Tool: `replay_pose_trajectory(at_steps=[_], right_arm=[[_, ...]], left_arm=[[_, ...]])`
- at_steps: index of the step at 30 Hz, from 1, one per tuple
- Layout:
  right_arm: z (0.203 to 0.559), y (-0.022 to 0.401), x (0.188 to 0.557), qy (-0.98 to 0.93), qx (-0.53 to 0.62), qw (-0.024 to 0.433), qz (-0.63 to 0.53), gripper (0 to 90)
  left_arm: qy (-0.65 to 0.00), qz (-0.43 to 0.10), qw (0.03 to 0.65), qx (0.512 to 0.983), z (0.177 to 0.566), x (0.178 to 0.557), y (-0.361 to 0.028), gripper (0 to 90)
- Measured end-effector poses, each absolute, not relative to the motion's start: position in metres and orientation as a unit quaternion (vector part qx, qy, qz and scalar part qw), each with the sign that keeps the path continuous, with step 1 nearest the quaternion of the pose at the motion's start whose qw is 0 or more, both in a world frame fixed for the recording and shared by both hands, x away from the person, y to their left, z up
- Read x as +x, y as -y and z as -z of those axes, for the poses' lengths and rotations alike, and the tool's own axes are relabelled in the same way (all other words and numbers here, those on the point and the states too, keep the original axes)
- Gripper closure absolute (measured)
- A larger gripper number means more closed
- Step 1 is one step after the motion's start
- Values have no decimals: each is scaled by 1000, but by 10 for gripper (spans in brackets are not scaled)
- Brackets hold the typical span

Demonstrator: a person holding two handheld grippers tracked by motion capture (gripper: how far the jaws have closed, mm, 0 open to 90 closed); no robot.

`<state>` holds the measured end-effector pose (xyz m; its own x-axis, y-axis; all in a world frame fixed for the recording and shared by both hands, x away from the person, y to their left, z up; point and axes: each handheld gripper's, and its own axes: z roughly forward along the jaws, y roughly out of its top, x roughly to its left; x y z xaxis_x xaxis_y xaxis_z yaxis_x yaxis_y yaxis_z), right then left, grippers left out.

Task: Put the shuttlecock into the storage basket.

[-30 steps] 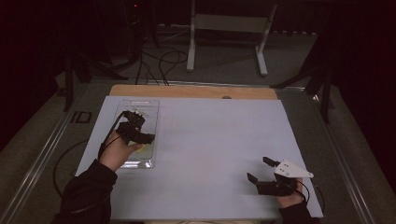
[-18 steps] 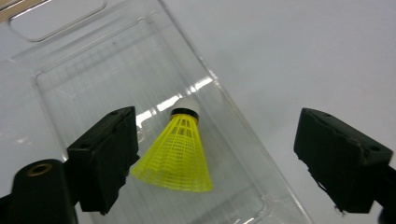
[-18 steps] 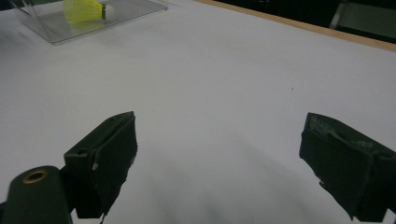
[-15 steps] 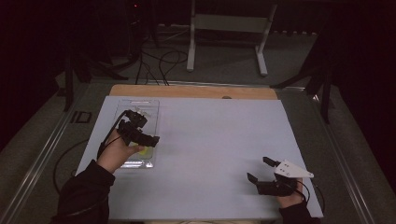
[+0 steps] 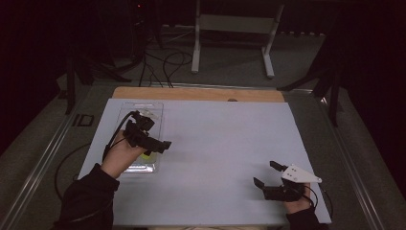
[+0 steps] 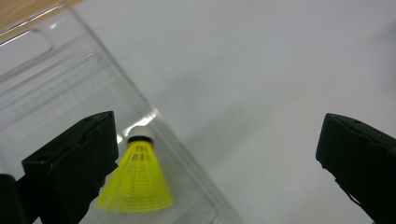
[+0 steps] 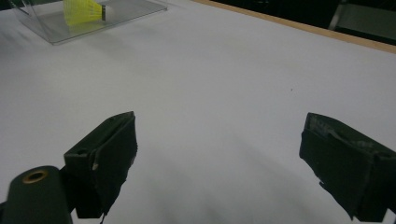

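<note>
Shuttlecock [image 6: 136, 179]: lying in the clear tray [image 6: 70, 84] at the table's left, released.
Left gripper [image 6: 219, 154]: jaws just opening wide, nothing between them.
Right gripper [image 7: 219, 163]: resting agape, empty.
Next: lifting clear of the tray rim.

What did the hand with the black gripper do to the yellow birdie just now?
The left gripper has just been opening its jaws and lifted a little off the clear plastic tray. The yellow plastic shuttlecock now lies loose in the tray, no longer gripped. The right gripper stayed open and still on the white table sheet.
</note>
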<state>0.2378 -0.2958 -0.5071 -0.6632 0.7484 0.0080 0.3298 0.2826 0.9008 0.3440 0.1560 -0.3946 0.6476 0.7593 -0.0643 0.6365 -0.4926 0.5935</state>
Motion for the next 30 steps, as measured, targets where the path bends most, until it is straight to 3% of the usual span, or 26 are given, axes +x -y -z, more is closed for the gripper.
replay_pose_trajectory(at_steps=[30], right_arm=[[506, 298, 236, -768, 350, 218, -491, 111]], left_arm=[[-275, -69, 350, 893, 404, 334, -109, 0]])
